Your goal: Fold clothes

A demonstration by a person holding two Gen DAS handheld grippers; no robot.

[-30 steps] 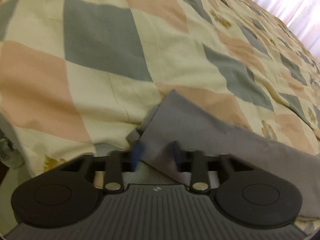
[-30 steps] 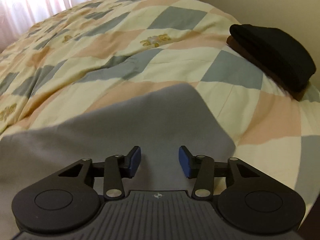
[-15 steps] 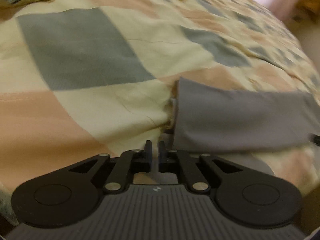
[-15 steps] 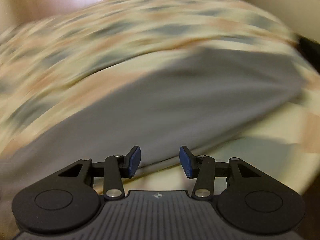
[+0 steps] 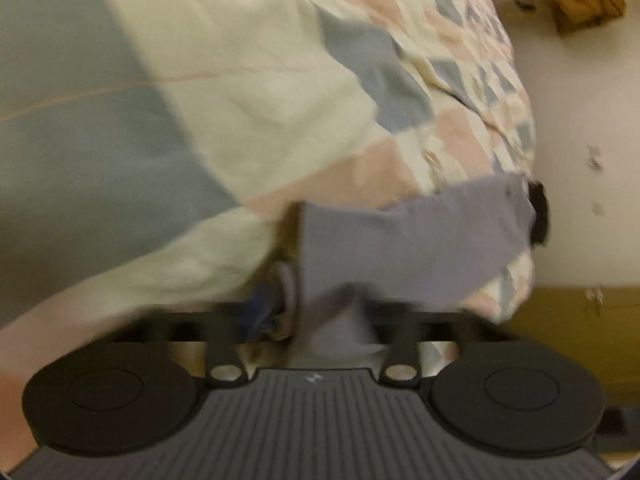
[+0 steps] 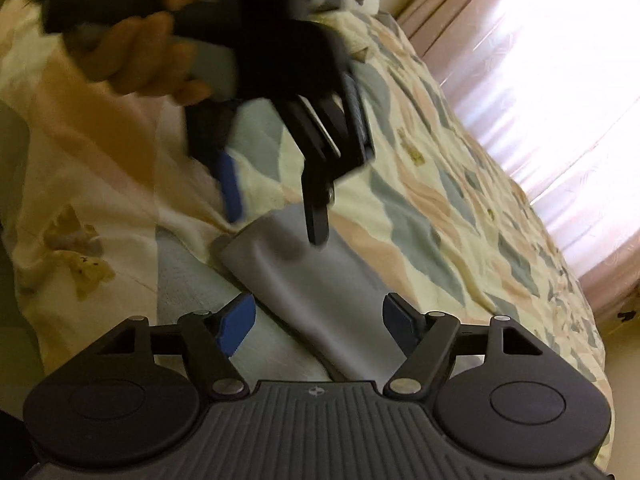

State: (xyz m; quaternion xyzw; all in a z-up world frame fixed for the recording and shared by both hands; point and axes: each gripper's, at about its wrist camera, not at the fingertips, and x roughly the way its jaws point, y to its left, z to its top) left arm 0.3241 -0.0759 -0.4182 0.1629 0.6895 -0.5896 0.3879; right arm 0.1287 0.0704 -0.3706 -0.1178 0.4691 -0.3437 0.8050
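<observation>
No readable text, numbers or brand names in either view. Only mark: a small pale emblem moulded at the top centre of the ribbed dark-grey plastic gripper body, on the left gripper [image 5: 310, 314] and the right gripper [image 6: 318, 318], too small to make out as lettering. The patchwork quilt in cream, peach and grey-blue [image 6: 420, 184] carries small yellowish printed motifs, no letters.

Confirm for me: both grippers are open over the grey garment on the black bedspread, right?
Not black: the right wrist view shows the bedspread is a cream, peach and grey-blue check. The rest holds: left gripper and right gripper are open over the grey garment.
</observation>
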